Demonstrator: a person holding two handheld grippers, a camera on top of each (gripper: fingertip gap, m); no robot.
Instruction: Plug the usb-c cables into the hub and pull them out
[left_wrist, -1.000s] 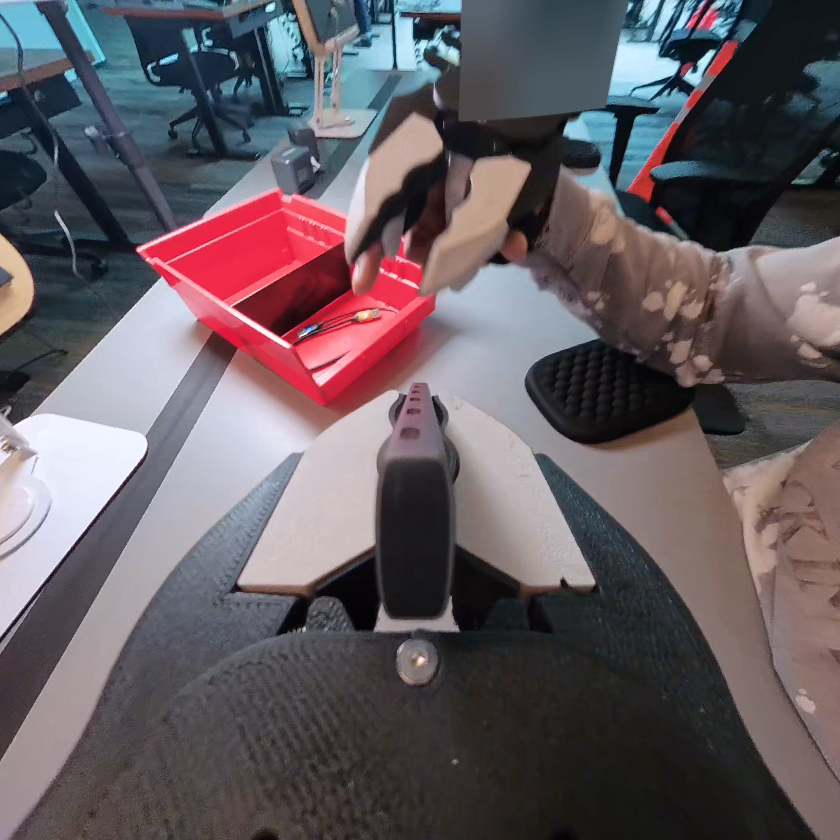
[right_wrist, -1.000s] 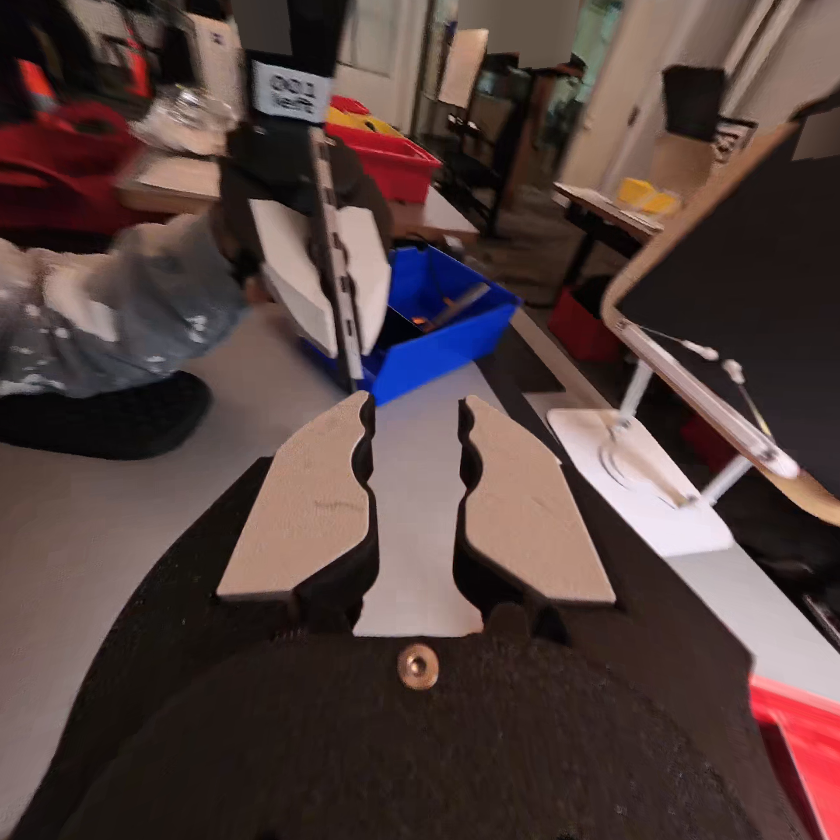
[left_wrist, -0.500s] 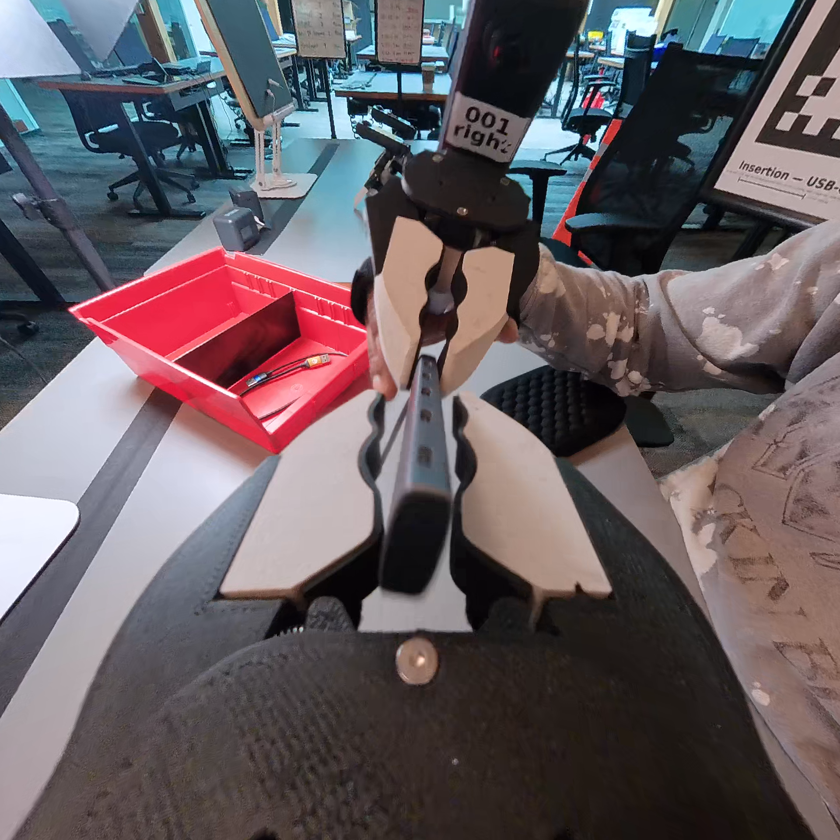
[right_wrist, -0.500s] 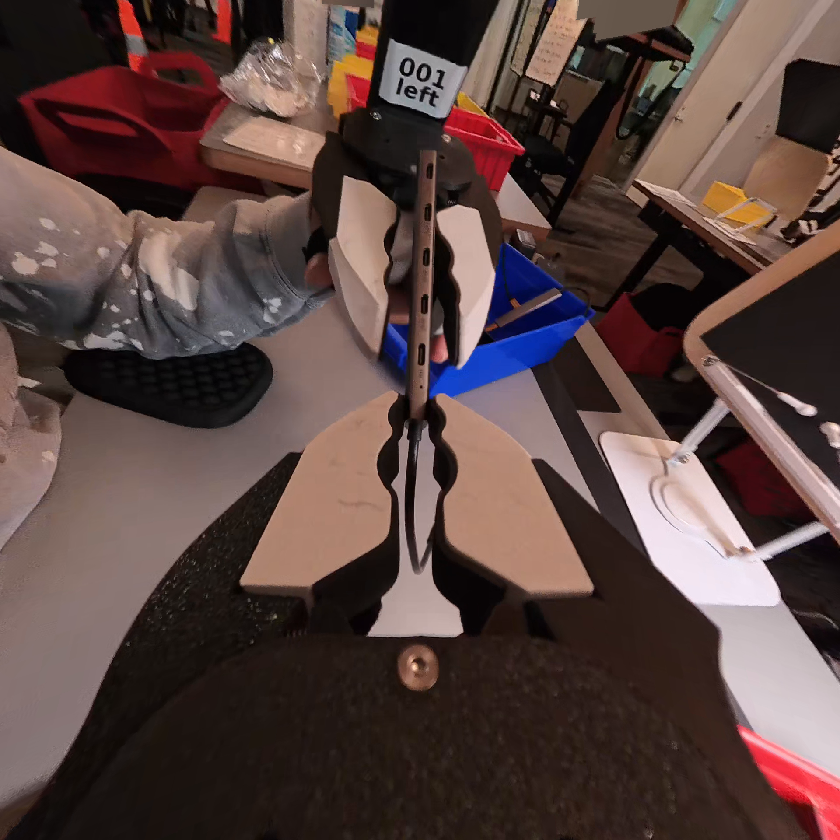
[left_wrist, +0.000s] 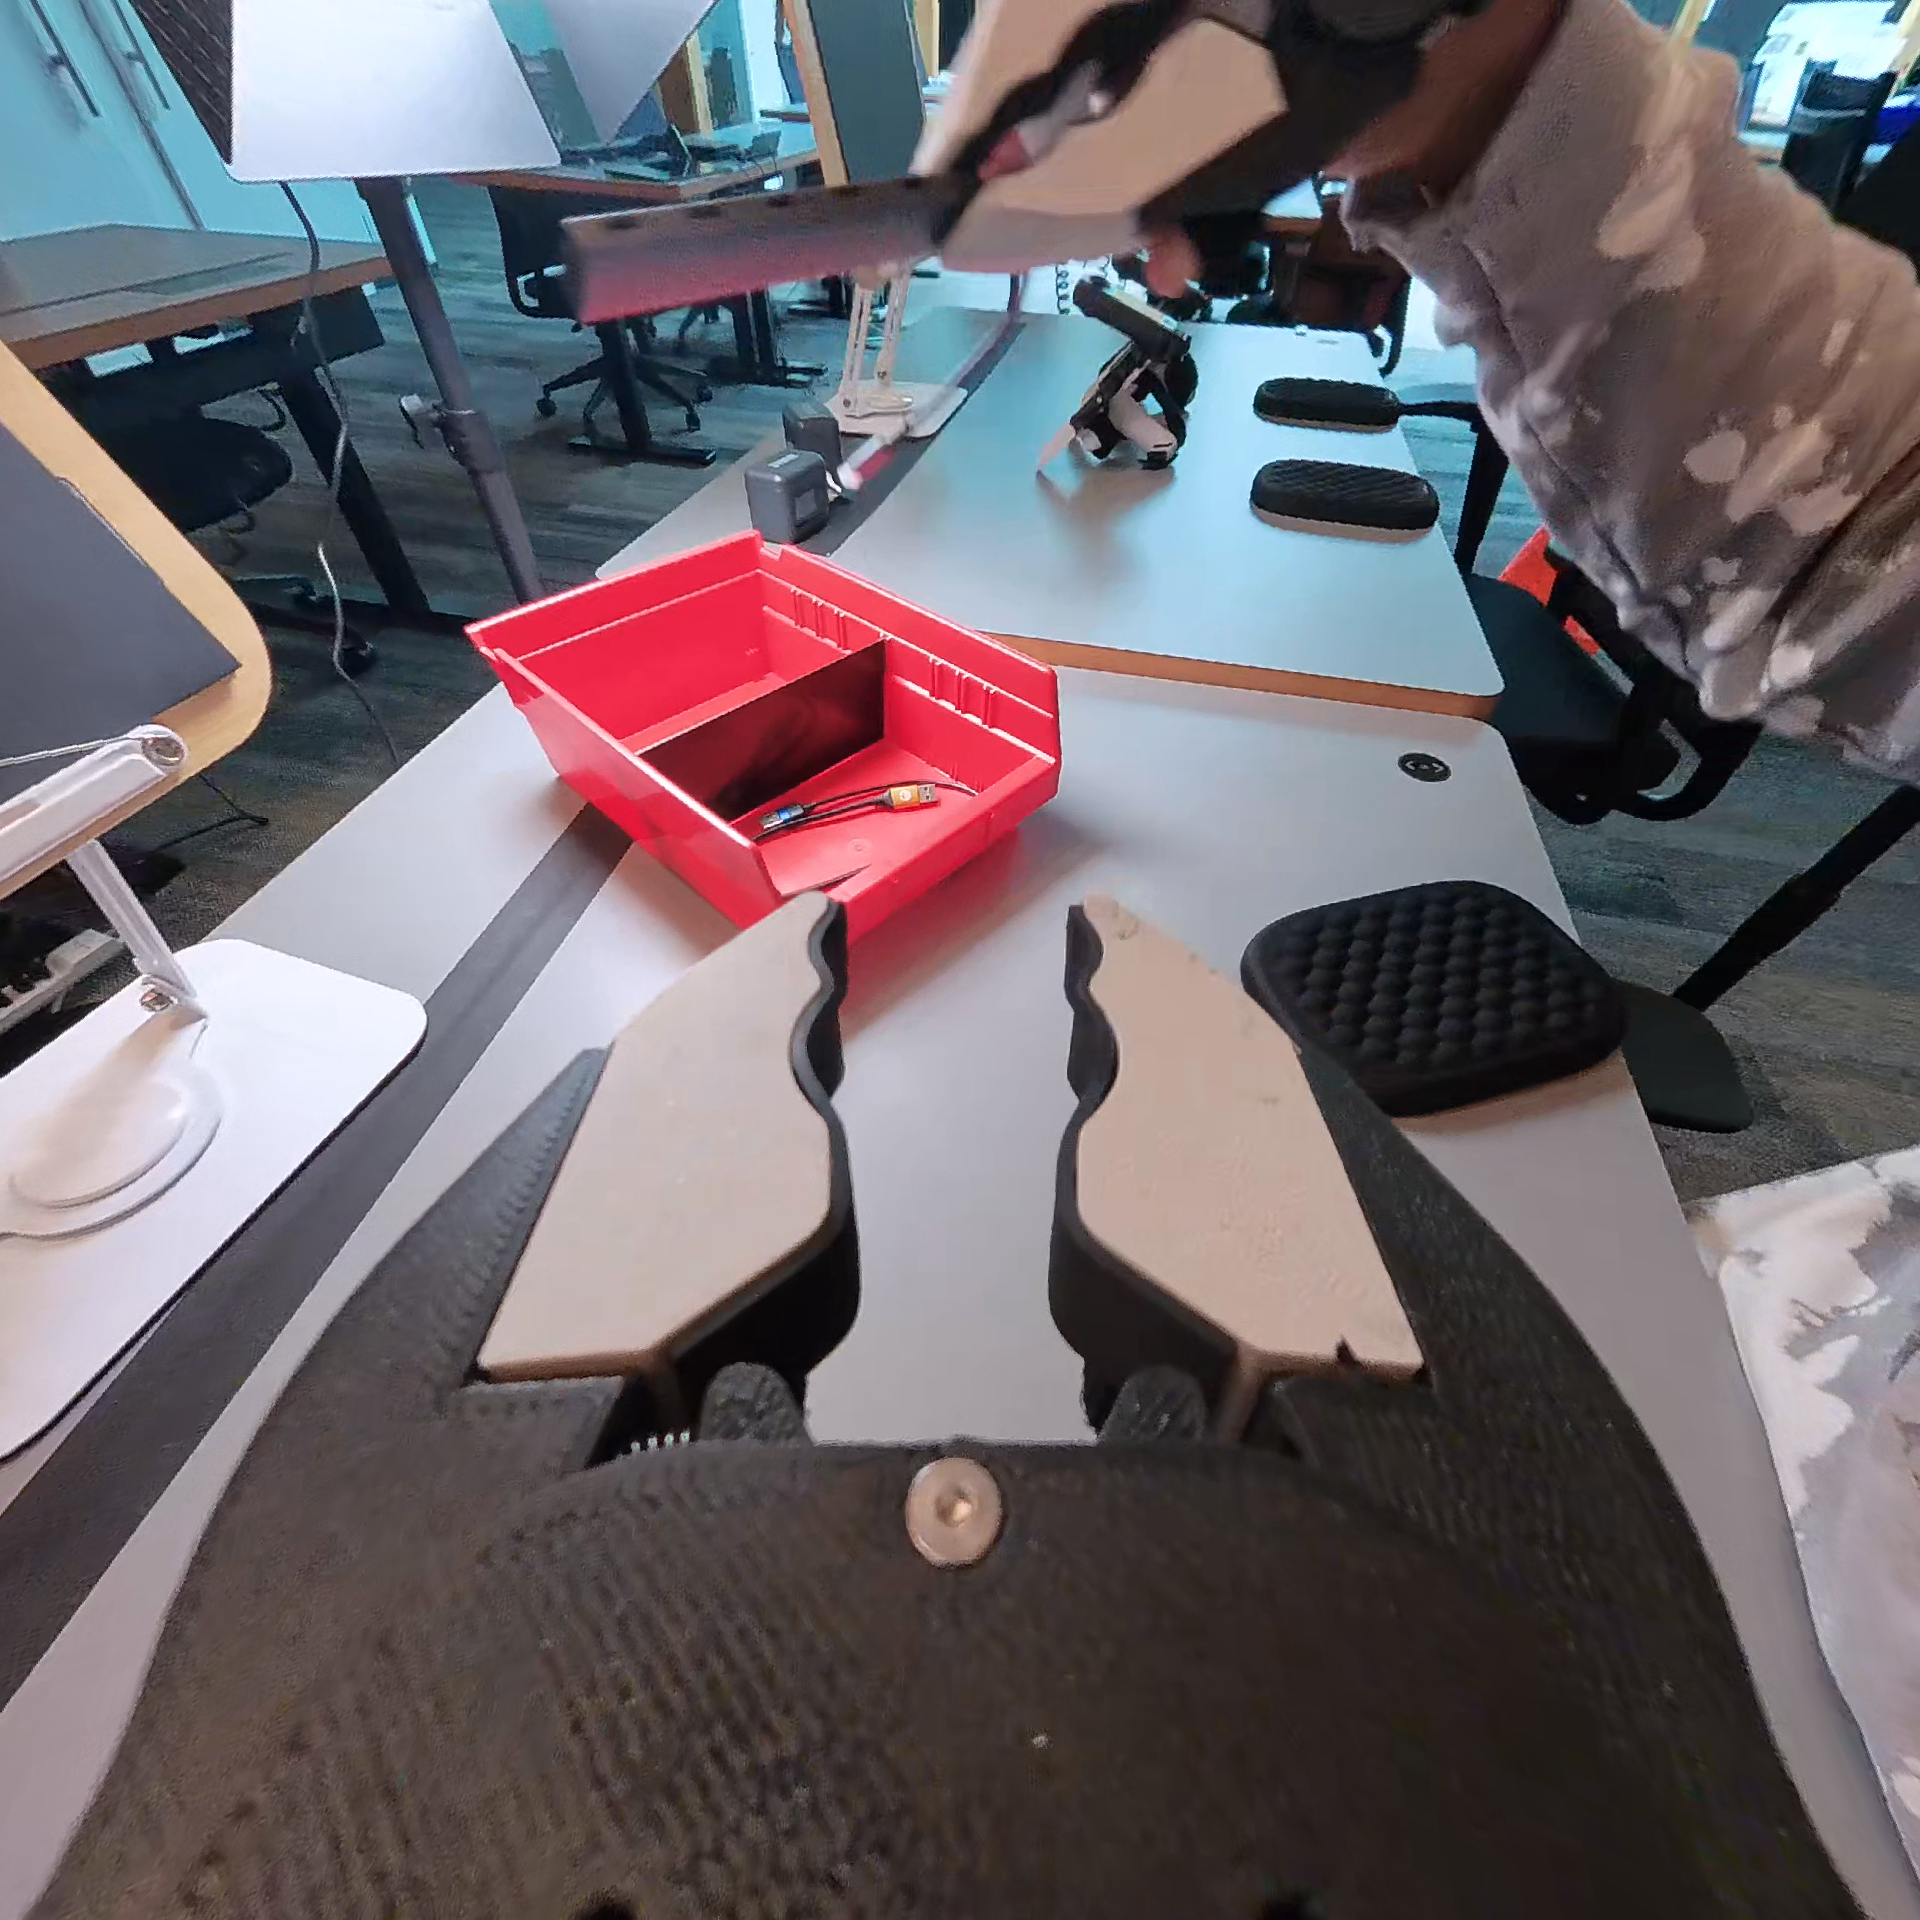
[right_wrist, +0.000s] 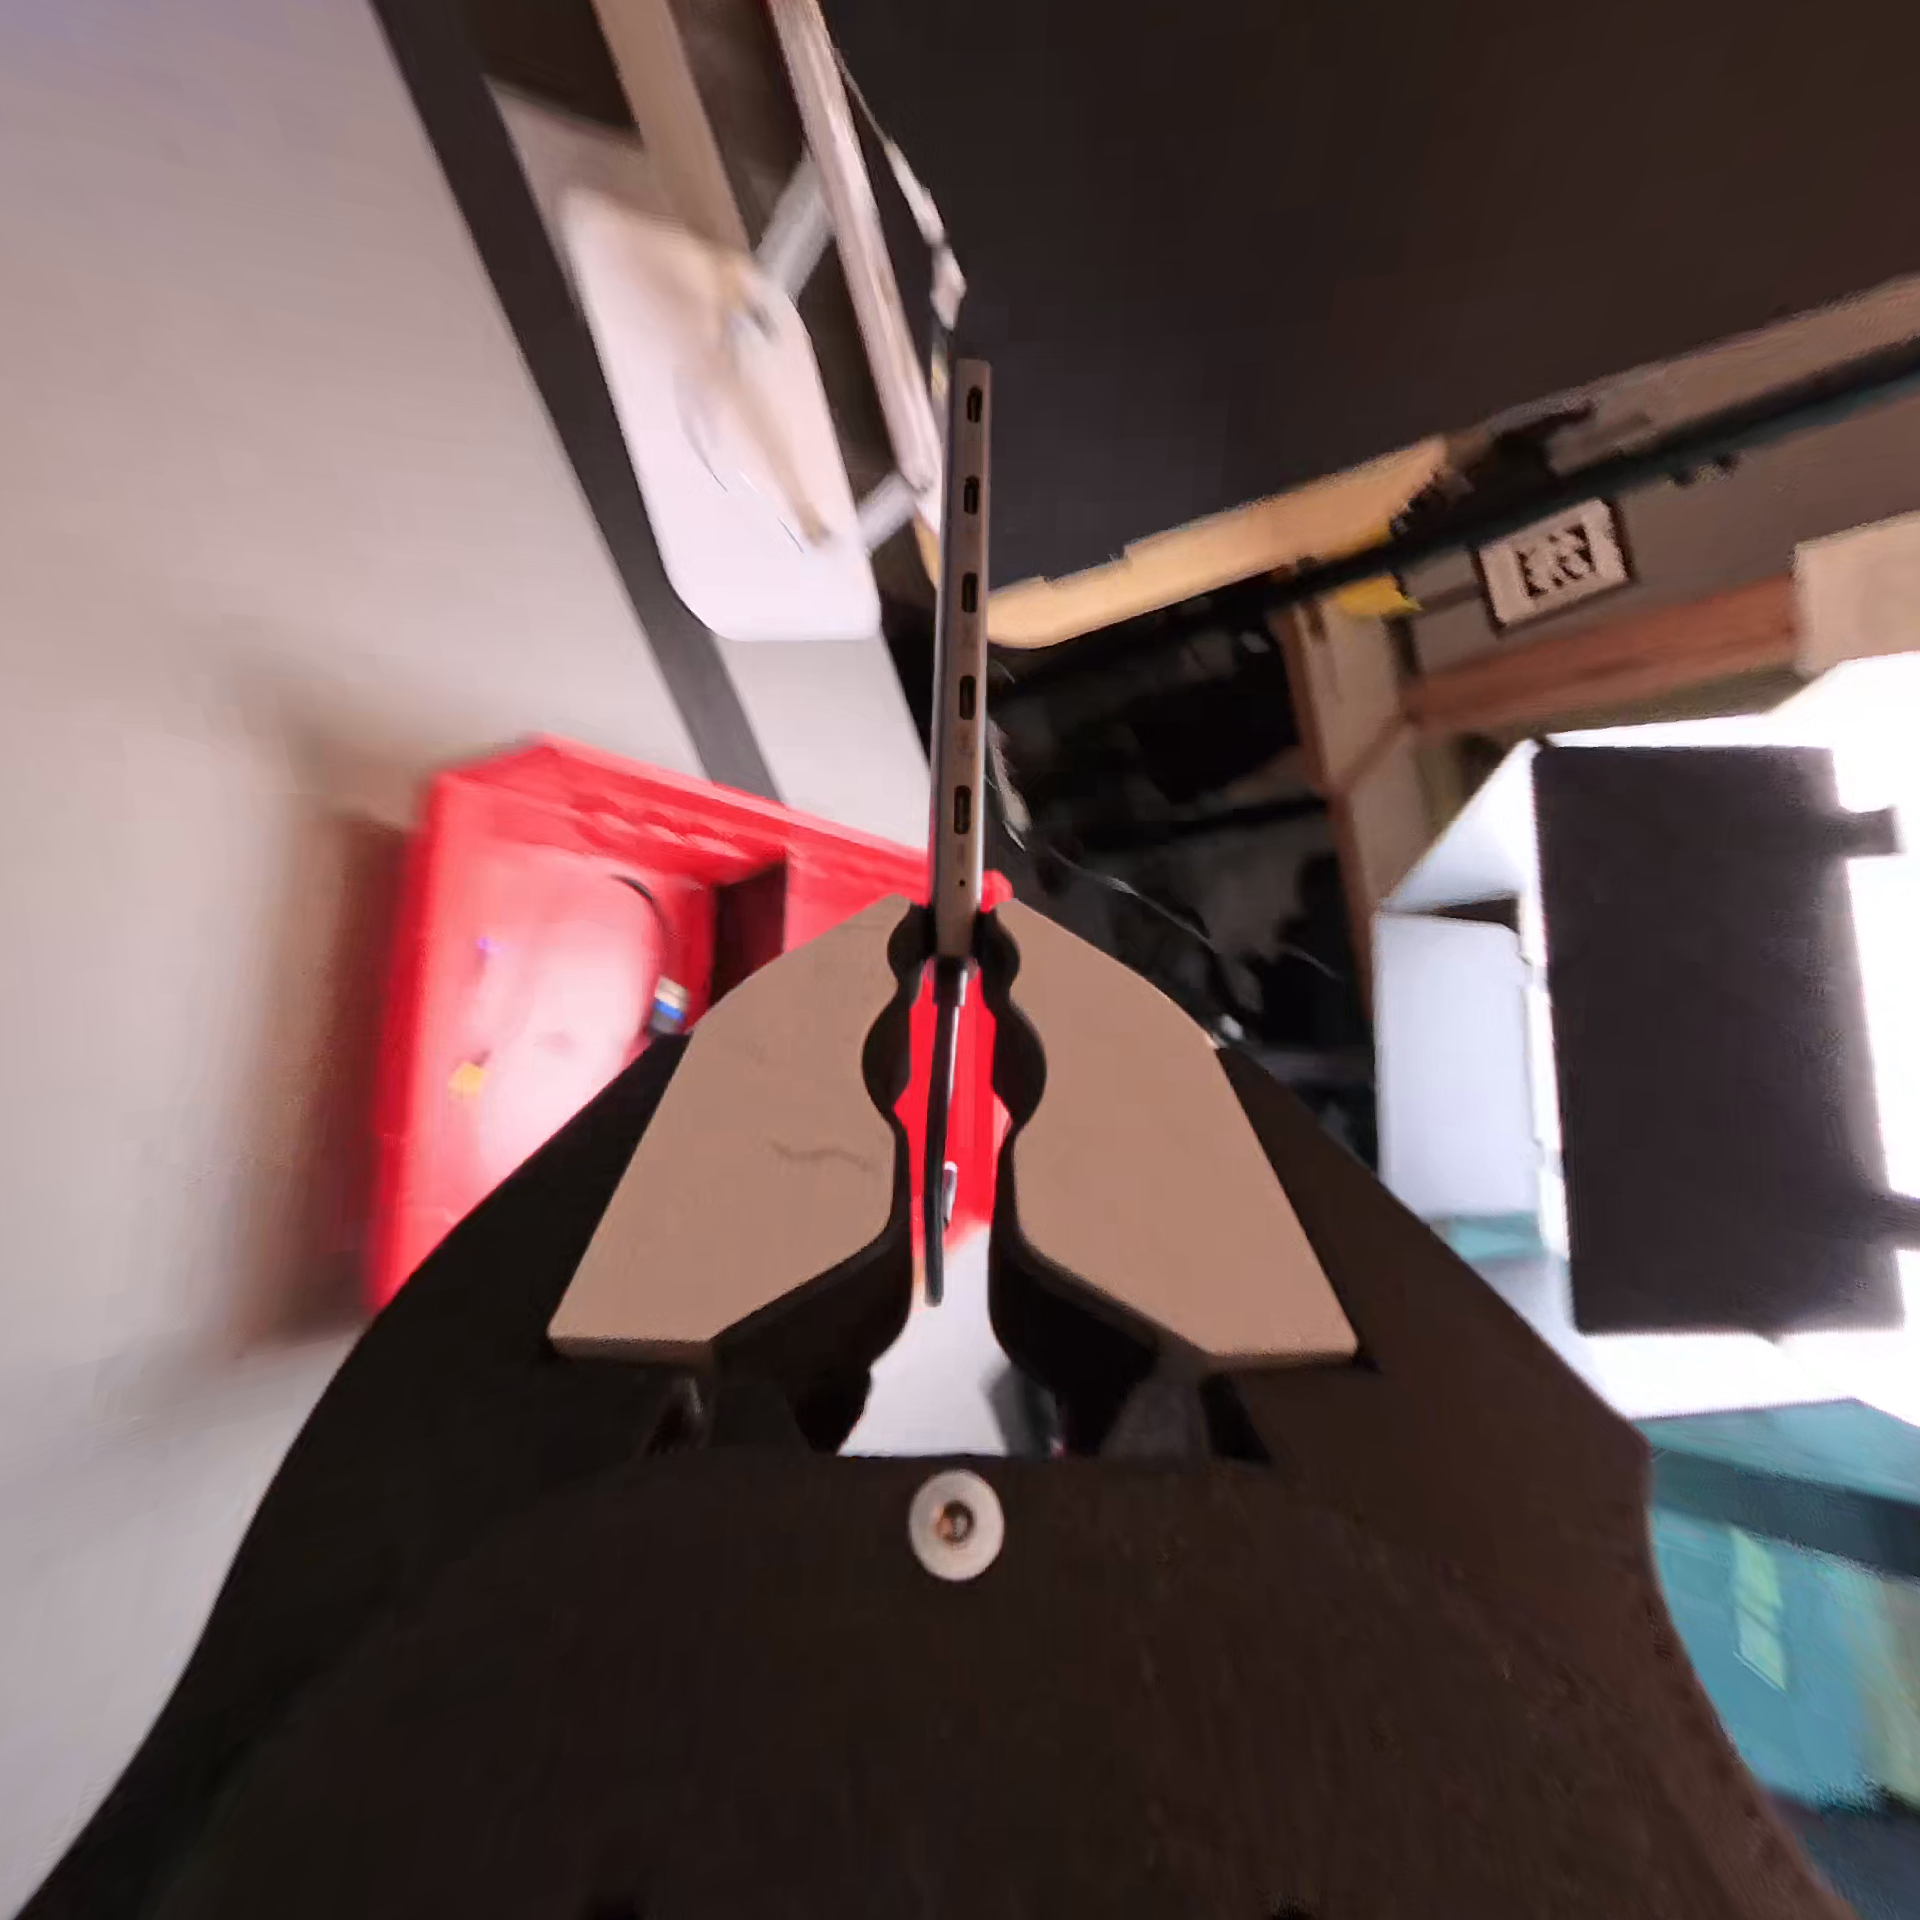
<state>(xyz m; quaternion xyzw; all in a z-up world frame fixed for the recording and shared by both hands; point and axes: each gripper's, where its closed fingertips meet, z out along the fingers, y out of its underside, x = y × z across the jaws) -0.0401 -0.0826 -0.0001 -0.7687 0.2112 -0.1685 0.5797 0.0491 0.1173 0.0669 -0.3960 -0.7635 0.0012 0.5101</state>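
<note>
My right gripper (right_wrist: 948, 925) is shut on one end of the grey USB hub (right_wrist: 964, 644), which sticks straight out past its fingertips with its row of ports facing the camera. The hub's short cable (right_wrist: 940, 1143) hangs back between the fingers. In the left wrist view the right gripper (left_wrist: 966, 192) holds the hub (left_wrist: 748, 244) high at the top, roughly level. My left gripper (left_wrist: 948, 925) is open and empty above the grey table (left_wrist: 1195, 790). A USB cable (left_wrist: 847, 805) with an orange plug lies in the red bin (left_wrist: 769, 727).
A black dimpled pad (left_wrist: 1434, 997) lies right of my left gripper. A white stand base (left_wrist: 187, 1122) with a tilted board sits at the left. A second table behind carries two more pads (left_wrist: 1345, 494) and a small device (left_wrist: 1127, 400). A person's patterned sleeve (left_wrist: 1662, 343) is at upper right. One gripper's finger ends stand about 25 cm off the other's.
My left gripper let go of the hub and opened. My right gripper closed on the hub's end, carried it up and away, and rolled sideways over the red bin.
</note>
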